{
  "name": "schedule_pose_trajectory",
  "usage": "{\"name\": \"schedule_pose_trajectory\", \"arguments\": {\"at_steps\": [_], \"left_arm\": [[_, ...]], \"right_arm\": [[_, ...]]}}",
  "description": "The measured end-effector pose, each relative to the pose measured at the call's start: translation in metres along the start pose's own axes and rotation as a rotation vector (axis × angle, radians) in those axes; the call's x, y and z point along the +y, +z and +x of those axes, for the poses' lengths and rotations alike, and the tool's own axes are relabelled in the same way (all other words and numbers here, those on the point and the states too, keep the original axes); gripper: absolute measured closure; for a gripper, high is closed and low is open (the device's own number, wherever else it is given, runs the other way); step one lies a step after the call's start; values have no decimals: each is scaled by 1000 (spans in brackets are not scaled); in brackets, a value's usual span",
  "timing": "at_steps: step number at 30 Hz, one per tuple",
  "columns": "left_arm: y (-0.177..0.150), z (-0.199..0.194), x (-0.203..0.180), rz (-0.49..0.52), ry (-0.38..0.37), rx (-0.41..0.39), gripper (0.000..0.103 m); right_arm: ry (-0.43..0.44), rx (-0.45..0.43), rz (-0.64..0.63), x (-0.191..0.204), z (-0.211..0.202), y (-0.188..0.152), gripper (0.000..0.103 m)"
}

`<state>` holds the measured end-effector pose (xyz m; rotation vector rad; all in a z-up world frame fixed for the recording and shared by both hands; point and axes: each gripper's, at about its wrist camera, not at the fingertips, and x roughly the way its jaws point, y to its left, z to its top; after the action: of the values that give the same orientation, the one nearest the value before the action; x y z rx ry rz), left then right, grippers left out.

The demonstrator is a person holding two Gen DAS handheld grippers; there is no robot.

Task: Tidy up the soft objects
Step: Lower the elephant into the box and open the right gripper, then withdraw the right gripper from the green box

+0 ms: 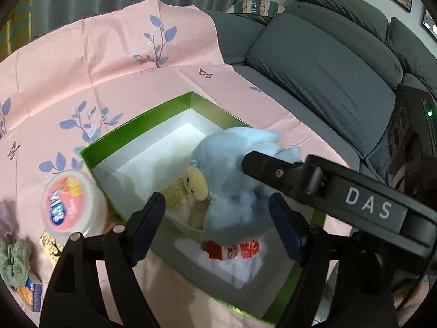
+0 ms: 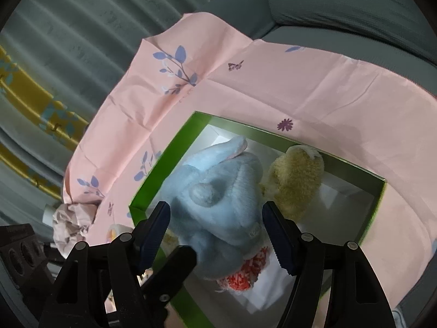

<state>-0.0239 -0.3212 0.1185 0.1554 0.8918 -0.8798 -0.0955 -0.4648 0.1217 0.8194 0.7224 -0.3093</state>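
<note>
Your green cardboard box with white insides (image 1: 142,147) already holds two soft toys. The fluffy blue plush bird (image 1: 235,175) sits near the box's middle, and the fuzzy yellow plush toy (image 2: 295,180) lies right beside it, inside the box. Your left gripper (image 1: 217,225) is wide, its pads off the bird. Your right gripper (image 2: 215,232) is wide around the bird; I cannot tell if it squeezes. A crumpled green cloth (image 1: 13,262) waits outside the box.
</note>
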Motion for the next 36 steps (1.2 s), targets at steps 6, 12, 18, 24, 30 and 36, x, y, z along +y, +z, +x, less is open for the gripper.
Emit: {"name": "schedule_pose_trajectory", "arguments": {"at_steps": [6, 12, 18, 24, 30, 36], "left_arm": [[-7, -41, 8, 1, 2, -38, 14], [-29, -87, 33, -23, 44, -73, 12], [-60, -130, 64, -79, 97, -114, 1], [-95, -163, 98, -173, 144, -142, 1], [-134, -183, 135, -307, 188, -155, 1], [-168, -196, 172, -409, 271, -144, 1]], "right_arm": [[17, -54, -41, 15, -21, -7, 19], [37, -91, -118, 39, -40, -23, 14], [26, -122, -211, 73, -55, -46, 14], [23, -71, -339, 106, -53, -86, 7], [5, -2, -461, 135, -42, -123, 7], [16, 66, -559, 162, -29, -158, 7]]}}
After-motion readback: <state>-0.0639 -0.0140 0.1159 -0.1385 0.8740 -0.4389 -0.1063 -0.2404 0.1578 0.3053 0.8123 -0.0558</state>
